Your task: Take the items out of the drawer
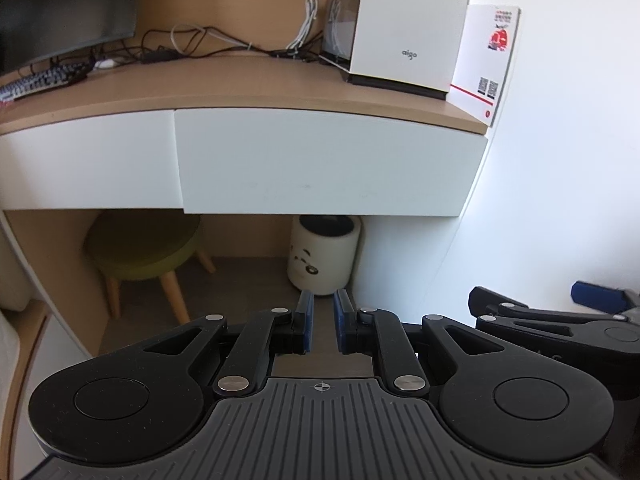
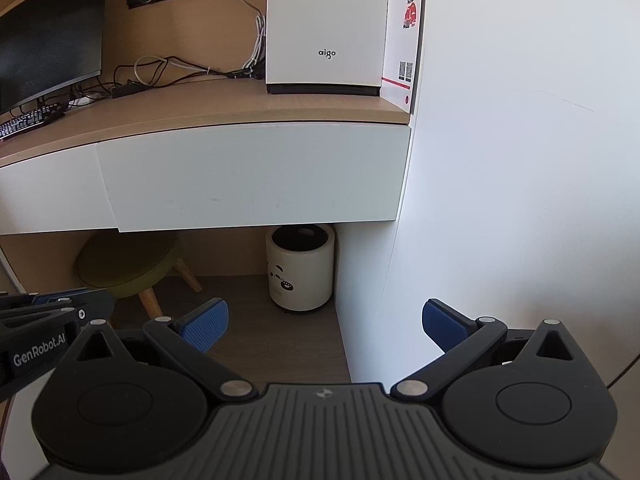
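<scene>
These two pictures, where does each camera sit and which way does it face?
Left wrist view: on the left gripper, nearly closed, facing the white drawer; the right gripper's side shows.
Right wrist view: on the right gripper, wide open, facing the drawer.
Both share the drawer, the panda bin and the green stool.

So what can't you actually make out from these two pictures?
- Inside of the drawer: both views, hidden by its shut white front.
- Small print and codes on the white card: both views, too small to read.
- Monitor: cut off by the left and top edges in both views.
- Contents of the white bin: both views, dark inside.
- Right gripper: left wrist view shows only its side at the right edge.
</scene>
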Action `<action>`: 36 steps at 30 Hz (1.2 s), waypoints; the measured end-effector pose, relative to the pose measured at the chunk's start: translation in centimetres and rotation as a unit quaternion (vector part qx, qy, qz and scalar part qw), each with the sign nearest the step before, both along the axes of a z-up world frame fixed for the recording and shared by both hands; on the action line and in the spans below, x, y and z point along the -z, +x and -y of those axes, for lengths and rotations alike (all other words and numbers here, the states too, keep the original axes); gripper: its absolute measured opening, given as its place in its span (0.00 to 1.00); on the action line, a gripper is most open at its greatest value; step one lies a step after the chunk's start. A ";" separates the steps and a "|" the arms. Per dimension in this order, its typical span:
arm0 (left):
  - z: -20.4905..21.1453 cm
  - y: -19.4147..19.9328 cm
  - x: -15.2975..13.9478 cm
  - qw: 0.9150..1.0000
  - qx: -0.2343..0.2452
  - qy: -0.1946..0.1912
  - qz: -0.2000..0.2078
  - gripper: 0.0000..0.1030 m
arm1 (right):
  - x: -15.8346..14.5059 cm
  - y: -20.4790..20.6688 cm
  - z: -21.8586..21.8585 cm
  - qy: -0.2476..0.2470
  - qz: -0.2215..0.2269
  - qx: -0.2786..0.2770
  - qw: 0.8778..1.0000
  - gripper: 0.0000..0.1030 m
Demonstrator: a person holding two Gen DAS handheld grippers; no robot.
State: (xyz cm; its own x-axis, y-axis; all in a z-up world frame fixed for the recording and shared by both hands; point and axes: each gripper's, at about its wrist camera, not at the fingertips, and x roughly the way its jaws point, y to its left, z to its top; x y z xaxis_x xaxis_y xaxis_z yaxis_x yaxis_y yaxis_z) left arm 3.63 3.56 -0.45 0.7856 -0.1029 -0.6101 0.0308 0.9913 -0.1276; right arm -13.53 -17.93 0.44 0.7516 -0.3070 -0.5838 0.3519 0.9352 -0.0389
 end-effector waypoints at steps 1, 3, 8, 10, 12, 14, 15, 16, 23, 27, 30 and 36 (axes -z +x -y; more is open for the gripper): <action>-0.4 0.1 -0.4 1.000 0.002 -0.007 -0.004 0.13 | -0.3 0.2 -0.1 0.002 -0.003 0.002 1.000 1.00; -1.3 0.2 -1.1 1.000 0.006 -0.017 -0.012 0.13 | -1.2 0.6 -0.5 0.005 -0.008 0.006 1.000 1.00; -4.0 0.9 -2.4 0.998 -0.006 -0.031 -0.050 0.14 | -3.8 1.7 -2.0 -0.007 -0.020 -0.006 1.000 1.00; -5.3 1.1 -3.1 0.998 -0.001 -0.036 -0.050 0.14 | -4.8 2.2 -2.3 -0.011 -0.028 -0.002 1.000 1.00; -6.5 1.5 -4.2 0.999 -0.003 -0.037 -0.033 0.14 | -5.9 2.6 -2.2 -0.011 -0.024 0.001 1.000 1.00; -7.6 2.0 -5.2 0.999 -0.012 -0.044 -0.021 0.14 | -7.1 3.0 -2.0 -0.014 -0.016 0.005 1.000 1.00; -8.2 2.5 -5.7 0.998 -0.017 -0.051 -0.020 0.14 | -7.7 3.3 -1.9 -0.016 -0.015 0.006 1.000 1.00; -8.6 2.9 -6.0 0.998 -0.022 -0.058 -0.021 0.14 | -8.1 3.7 -1.7 -0.016 -0.016 0.005 1.000 1.00; -9.8 7.3 -7.8 0.993 -0.030 -0.105 -0.040 0.14 | -10.0 6.9 -0.1 -0.032 -0.016 -0.020 0.999 1.00; -9.1 9.7 -8.3 0.994 -0.029 -0.097 -0.037 0.14 | -9.8 9.9 1.3 -0.056 -0.004 -0.063 0.996 1.00; -9.5 12.3 -8.1 0.995 -0.055 -0.070 -0.055 0.14 | -8.6 13.6 2.9 -0.044 0.004 -0.081 0.996 1.00; -12.1 15.8 -7.8 0.983 -0.148 -0.065 -0.089 0.14 | -6.7 20.9 5.0 0.025 -0.016 -0.109 0.994 1.00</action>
